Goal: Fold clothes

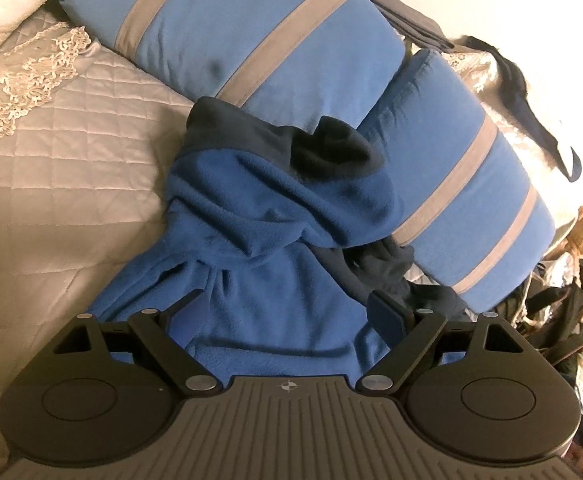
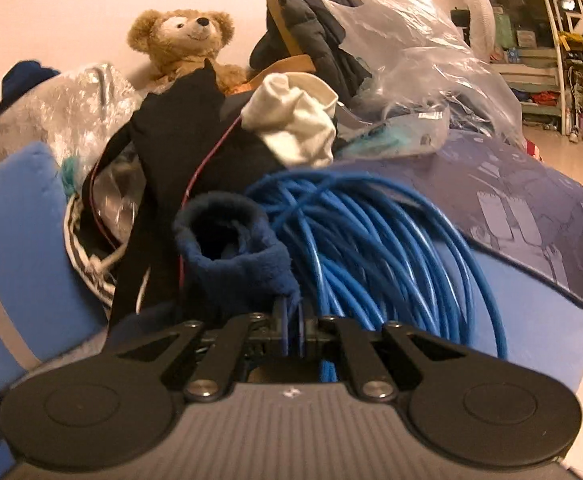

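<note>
Left wrist view: left gripper (image 1: 287,300) with fingers spread wide, angled downward over a blue fleece garment (image 1: 251,240); fabric lying between the two fingers, not pinched by them. Right-hand pad (image 1: 385,312) resting against darker folds of the same garment; left-hand finger mostly sunk behind fleece. Garment crumpled, navy cuff or collar (image 1: 331,148) at its far end, spread on a pale quilted bedspread (image 1: 71,168) with lace trim (image 1: 31,80). Beyond it, touching its upper edge — two blue pillows with grey stripes (image 1: 251,32), laid end to end on a diagonal. Dark strap-like cloth (image 1: 531,108) further off at right.

Right wrist view: right gripper (image 2: 291,328) with fingers drawn tight together, clamped on a navy fleece cuff (image 2: 231,248) — sleeve opening standing up just past the fingertips, mouth facing the camera. Gripper pointing slightly downward, slight motion blur at picture edges. Directly behind the cuff: coil of blue cable (image 2: 371,240) lying on a light blue cushion (image 2: 531,320). Further out, heaped clutter: black cloth (image 2: 179,140), cream cloth (image 2: 295,120), clear plastic bag (image 2: 411,48), dark printed mat (image 2: 523,208). Teddy bear (image 2: 183,40) seated against the wall at the back. Shelving (image 2: 571,60) in the far right room.
</note>
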`<state>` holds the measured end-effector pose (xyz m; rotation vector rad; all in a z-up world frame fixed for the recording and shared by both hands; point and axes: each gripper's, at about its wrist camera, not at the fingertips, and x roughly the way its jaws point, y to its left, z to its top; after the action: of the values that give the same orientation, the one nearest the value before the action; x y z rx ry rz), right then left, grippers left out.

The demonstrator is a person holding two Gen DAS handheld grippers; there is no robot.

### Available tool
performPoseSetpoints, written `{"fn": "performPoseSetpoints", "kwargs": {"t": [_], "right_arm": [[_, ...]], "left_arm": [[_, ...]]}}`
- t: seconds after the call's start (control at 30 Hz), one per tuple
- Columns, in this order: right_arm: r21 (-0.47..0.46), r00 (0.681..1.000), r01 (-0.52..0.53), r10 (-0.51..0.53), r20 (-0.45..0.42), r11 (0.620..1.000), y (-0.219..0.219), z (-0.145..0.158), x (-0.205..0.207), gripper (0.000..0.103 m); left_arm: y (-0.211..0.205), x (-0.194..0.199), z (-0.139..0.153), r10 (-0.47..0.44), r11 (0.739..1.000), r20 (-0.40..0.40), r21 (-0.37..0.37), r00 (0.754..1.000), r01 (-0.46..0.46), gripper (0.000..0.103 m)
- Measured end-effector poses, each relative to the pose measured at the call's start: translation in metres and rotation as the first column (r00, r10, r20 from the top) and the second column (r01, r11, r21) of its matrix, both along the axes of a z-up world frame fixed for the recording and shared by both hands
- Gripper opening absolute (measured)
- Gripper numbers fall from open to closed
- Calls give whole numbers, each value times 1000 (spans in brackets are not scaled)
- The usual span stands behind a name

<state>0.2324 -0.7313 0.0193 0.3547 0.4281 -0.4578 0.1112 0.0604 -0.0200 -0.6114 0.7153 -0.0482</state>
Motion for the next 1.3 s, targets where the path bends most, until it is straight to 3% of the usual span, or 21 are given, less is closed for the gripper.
{"fn": "performPoseSetpoints", "kwargs": {"t": [0.3, 0.4, 0.43, 0.47, 0.53, 0.57, 0.73, 0.93, 1.1, 1.3], "right_arm": [[1, 1000, 5, -5, -5, 1000, 0, -4, -1, 6], [6, 999, -5, 5, -35, 1000, 6, -3, -1, 14], [9, 999, -8, 9, -52, 1000, 9, -3, -1, 39], [13, 998, -14, 15, -69, 1000, 12, -2, -1, 56], [6, 997, -30, 31, -67, 1000, 20, 3, -4, 77], [-1, 998, -41, 41, -53, 999, 24, 6, -6, 82], [-57, 995, -92, 90, -36, 994, 42, 19, -13, 83], [-120, 997, -76, 73, -32, 990, 39, 24, -23, 83], [-171, 990, -137, 127, -67, 976, 34, 11, -31, 80], [-304, 946, -292, 229, -229, 907, 53, -24, -22, 55]], "left_arm": [[0, -1, 0, 5, 1000, -1, 3, 1000, -5, 87], [0, -1, 0, 7, 1000, -1, 5, 1000, -7, 87], [1, -1, 0, 8, 1000, 0, 4, 1000, -8, 87], [1, -1, 0, 9, 1000, 0, 4, 1000, -9, 87], [0, -1, 0, 10, 1000, -1, 5, 1000, -10, 87], [0, -1, 0, 9, 1000, -1, 6, 1000, -9, 87], [2, -2, 0, 12, 1000, 1, 2, 1000, -12, 87], [4, -3, 0, 17, 1000, 5, -6, 1000, -17, 87], [4, -4, 0, 19, 1000, 7, -11, 1000, -19, 87], [4, -3, 0, 20, 1000, 4, -9, 1000, -20, 87]]}}
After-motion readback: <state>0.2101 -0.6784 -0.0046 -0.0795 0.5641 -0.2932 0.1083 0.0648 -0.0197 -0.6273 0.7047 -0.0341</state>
